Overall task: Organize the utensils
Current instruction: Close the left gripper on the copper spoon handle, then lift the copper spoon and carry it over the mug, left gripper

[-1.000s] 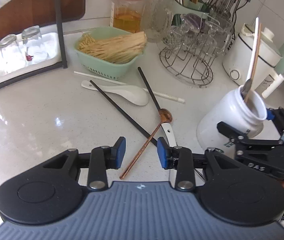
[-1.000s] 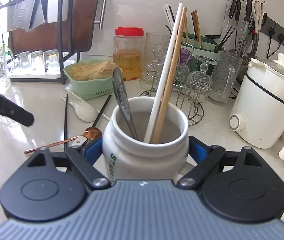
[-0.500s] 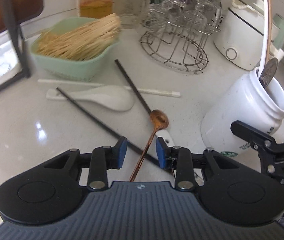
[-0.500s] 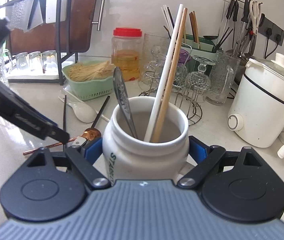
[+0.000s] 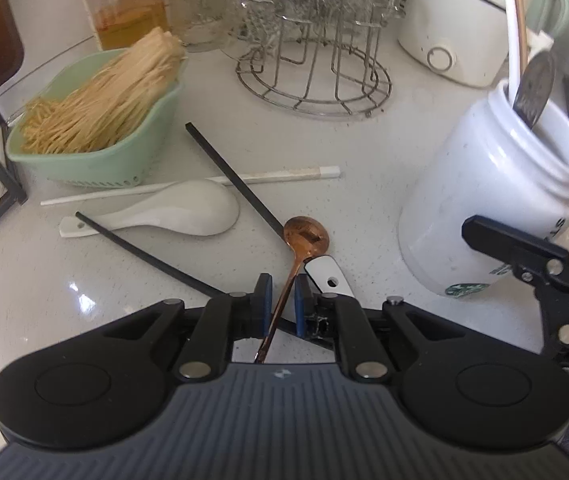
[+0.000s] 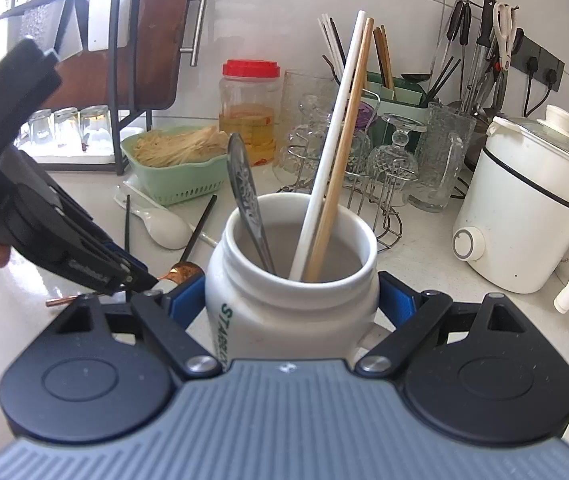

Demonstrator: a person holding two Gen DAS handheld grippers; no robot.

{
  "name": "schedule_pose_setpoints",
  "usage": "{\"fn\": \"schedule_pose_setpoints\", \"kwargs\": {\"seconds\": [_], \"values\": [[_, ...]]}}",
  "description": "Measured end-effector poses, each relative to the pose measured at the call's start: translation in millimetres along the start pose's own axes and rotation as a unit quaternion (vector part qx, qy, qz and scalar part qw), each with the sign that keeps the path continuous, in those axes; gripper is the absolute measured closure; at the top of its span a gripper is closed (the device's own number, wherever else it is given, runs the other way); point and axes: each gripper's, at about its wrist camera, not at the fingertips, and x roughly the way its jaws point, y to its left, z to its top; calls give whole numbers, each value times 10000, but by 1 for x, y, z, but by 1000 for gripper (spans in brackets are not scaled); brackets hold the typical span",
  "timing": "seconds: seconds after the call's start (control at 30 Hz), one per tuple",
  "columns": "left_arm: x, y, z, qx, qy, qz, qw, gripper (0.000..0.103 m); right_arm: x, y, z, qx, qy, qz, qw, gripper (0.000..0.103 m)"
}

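Copper spoon point(image 5: 305, 236) lies on the table point(image 5: 364, 168), its handle running between the left gripper point(image 5: 281, 293) fingers, which have just been closing about it. Right gripper point(image 6: 291, 300) is clamped on the white jar point(image 6: 284, 312), just beside.

A copper spoon point(image 5: 298, 258) lies flat on the pale counter, bowl far, thin handle running near. Left of it lie a white ceramic spoon point(image 5: 180, 214), two black chopsticks point(image 5: 240, 188) crossing one another and a white chopstick point(image 5: 188, 188). To the right stands an upright white jar point(image 6: 292, 280) holding a patterned metal spoon point(image 6: 246, 196), a white chopstick and a wooden one.
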Motion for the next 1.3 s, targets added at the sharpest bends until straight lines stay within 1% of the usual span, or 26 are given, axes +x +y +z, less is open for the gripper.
{"fn": "schedule_pose_setpoints", "kwargs": {"seconds": [0.13,0.17,0.23,0.43,0.53,0.67,0.73,0.87,1.0,1.3], "values": [[4,-3,4,60,-25,79,9999,90,0,1,0,2,9,-20,10000,11],[5,-4,5,54,-15,100,9999,95,0,1,1,2,24,-19,10000,11],[5,-6,7,53,12,159,9999,98,0,1,2,-3,57,-14,10000,11],[-3,-7,10,-129,42,239,9996,99,2,0,5,-9,174,27,9998,11],[-13,-6,13,-278,20,287,9992,99,3,-1,7,-23,233,61,9997,11],[-29,-2,17,-607,-69,322,9976,99,3,-3,9,-101,298,153,9994,11],[-37,-3,20,-715,-143,375,9966,99,3,-2,8,-237,300,184,9991,11],[-54,-2,23,-1029,-295,409,9934,99,3,-4,9,-258,323,288,9987,11],[-67,-5,23,-1239,-419,447,9904,99,3,-6,10,-289,342,376,9983,11],[-87,-13,18,-1500,-606,553,9853,99,4,-9,10,-373,307,523,9975,11]]}}
